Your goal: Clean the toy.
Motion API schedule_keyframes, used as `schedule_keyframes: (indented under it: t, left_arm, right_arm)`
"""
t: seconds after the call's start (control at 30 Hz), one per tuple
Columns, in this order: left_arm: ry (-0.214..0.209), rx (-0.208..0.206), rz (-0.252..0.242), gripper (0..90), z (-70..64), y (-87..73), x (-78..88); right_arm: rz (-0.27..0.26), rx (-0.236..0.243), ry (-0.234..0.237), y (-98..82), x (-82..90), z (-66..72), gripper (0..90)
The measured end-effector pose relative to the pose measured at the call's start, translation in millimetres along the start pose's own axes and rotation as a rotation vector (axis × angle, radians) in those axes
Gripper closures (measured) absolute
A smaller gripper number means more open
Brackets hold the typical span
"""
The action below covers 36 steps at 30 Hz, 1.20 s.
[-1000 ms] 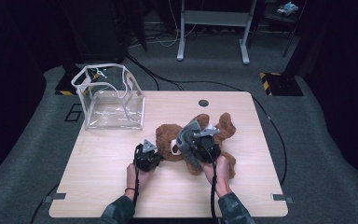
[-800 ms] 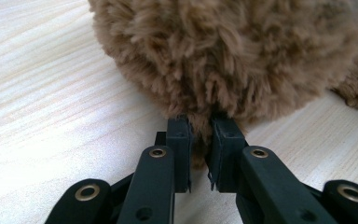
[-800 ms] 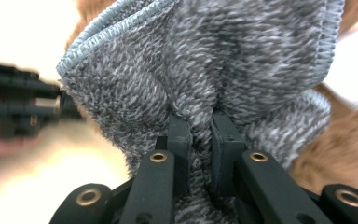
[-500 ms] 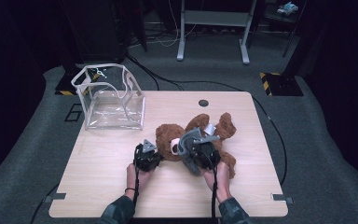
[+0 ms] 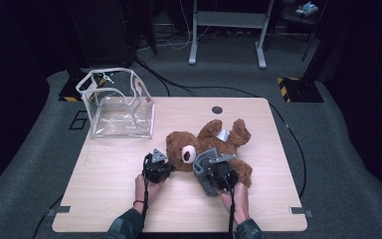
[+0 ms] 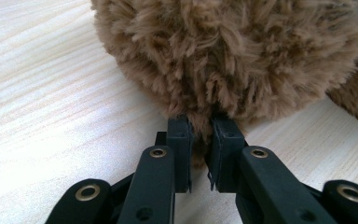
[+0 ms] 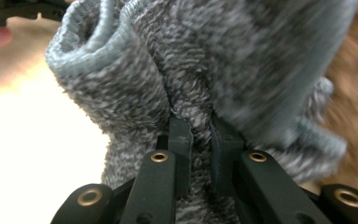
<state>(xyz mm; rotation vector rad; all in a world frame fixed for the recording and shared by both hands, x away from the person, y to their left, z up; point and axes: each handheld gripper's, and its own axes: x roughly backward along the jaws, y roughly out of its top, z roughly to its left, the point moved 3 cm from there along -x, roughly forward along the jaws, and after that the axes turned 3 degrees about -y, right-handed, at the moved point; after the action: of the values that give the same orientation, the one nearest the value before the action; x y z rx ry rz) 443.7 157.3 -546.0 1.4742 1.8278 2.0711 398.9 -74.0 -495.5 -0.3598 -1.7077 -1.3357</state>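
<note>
Lying mid-frame on the table [image 5: 104, 199], the bear [image 5: 214, 144] is steadied by the left gripper [image 5: 157, 167] pinching its head fur, while the right gripper [image 5: 214, 172] clamps a grey knit garment [image 7: 191, 70], apparently for dressing it.

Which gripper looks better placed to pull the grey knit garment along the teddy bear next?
Probably the right gripper: it is shut on the grey knit garment. The left gripper pinches the teddy bear fur, likely steadying it.

Pale wooden table [image 5: 109, 199], brown teddy bear [image 5: 206, 144] and clear bag [image 5: 117, 107] on it
</note>
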Motion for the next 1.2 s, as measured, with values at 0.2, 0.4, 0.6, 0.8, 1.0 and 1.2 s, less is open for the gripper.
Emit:
schedule_keyframes:
  t: [0.2,0.4,0.6,0.8,1.0,1.2]
  left_arm:
    - [-0.001,-0.002,0.0,80.2,-0.3,0.0,-0.2]
    - [-0.002,0.0,0.0,80.2,-0.3,0.1,-0.2]
    - [-0.002,0.0,0.0,80.2,-0.1,0.1,-0.3]
    - [0.0,-0.002,0.002,80.2,-0.4,0.0,-0.2]
    - [0.001,0.001,-0.007,80.2,-0.4,0.0,-0.8]
    - [-0.002,0.0,0.0,80.2,0.0,0.1,-0.2]
  right_arm:
    - [-0.017,0.026,-0.096,1.8,-2.7,-11.4,81.6]
    - [0.054,0.027,-0.003,-16.6,-12.5,0.7,81.6]
    - [-0.13,-0.002,-0.067,20.7,20.3,-12.2,81.3]
    - [-0.008,0.001,-0.036,2.3,-21.9,-0.8,81.7]
    - [-0.026,0.005,0.006,11.5,0.9,-1.3,81.6]
    - [-0.151,-0.005,-0.121,67.8,31.7,-30.8,81.3]
